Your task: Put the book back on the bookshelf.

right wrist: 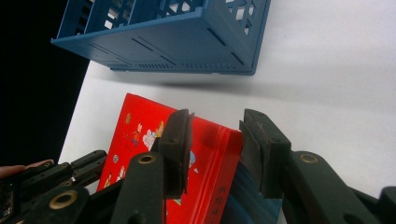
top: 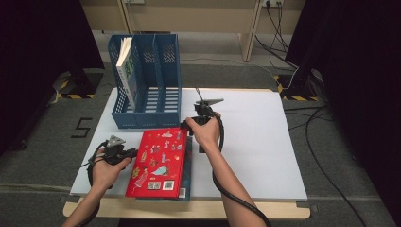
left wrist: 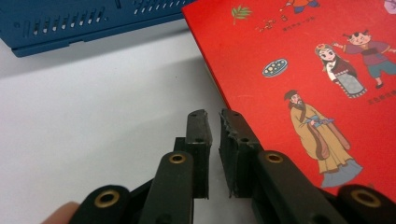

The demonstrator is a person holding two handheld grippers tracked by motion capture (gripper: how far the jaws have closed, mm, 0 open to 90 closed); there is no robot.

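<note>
Book: a flat red hardback picture book with cartoon figures on its cover (top: pixel 159 161) lies face up on the white desk (top: pixel 265 142), near my front edge, just in front of the blue plastic three-slot file rack (top: pixel 146 82); a thin dark teal book (top: pixel 188 163) peeks out under its right side
Handling: I judge the red book stiff and fairly light, its glossy cover likely slippery; lying flat, only its edges give me purchase
Where to grip: I'd take the far right corner by the spine, where the boards are thickest, and lift that corner before standing the book up
Right fingers: my right gripper (right wrist: pixel 212 140) straddles that corner, jaws a moderate gap apart with the red edge between them; the left finger (right wrist: pixel 177 140) sits over the cover, and I can't tell if either pad touches; nothing is clamped yet
Left fingers: my left gripper (left wrist: pixel 215 140) rests low by the book's left edge, jaws a narrow slit apart and holding nothing; the right finger (left wrist: pixel 238 144) looks just beside the cover edge
Rack: one white-spined book (top: pixel 126 71) stands in the left slot; the other two slots look free
Risk: a corner pinch may slip
</note>
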